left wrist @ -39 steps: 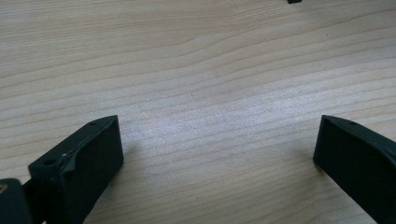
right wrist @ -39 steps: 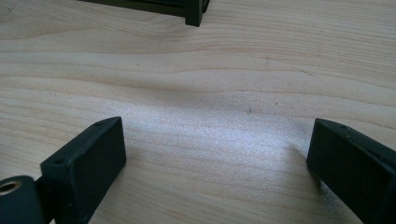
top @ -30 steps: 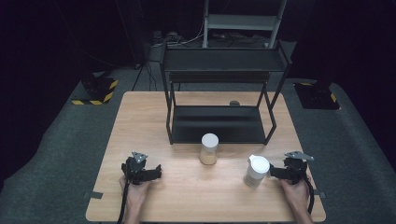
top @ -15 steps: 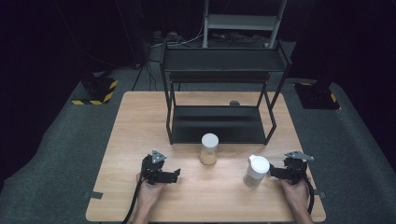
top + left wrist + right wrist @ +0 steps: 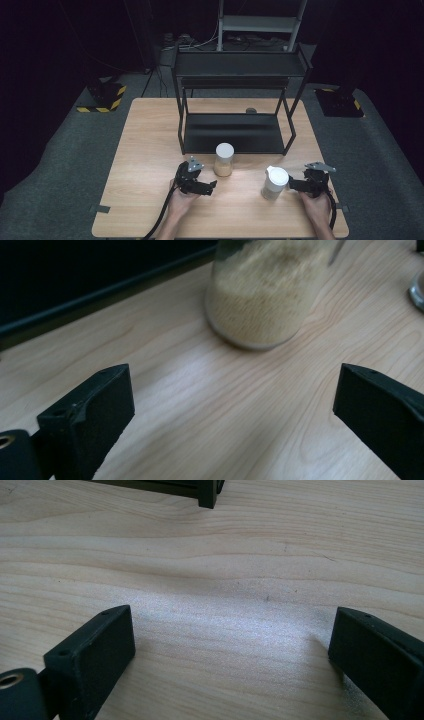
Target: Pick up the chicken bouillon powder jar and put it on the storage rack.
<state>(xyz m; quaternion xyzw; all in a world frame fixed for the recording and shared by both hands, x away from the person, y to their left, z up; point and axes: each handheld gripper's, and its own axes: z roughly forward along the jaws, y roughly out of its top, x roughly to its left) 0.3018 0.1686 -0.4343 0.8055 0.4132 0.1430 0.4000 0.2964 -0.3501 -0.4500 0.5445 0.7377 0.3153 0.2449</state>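
Standing at the table's centre, a white-lidded jar [image 5: 224, 160] is filled with pale grain; the left gripper [image 5: 210, 185], spread wide and empty, is placed at its seven o'clock. The right gripper [image 5: 230, 660] is likewise spread, empty.

Nothing readable is showing anywhere: the jar of yellowish grains [image 5: 224, 159] is bearing no label or print on its glass or white lid, the white-lidded jar [image 5: 274, 182] is showing a plain side, and the black shelf rack [image 5: 240, 95] and wooden table [image 5: 145, 150] are carrying no writing; the yellow-and-black striped markings [image 5: 106, 102] on the floor are showing no words
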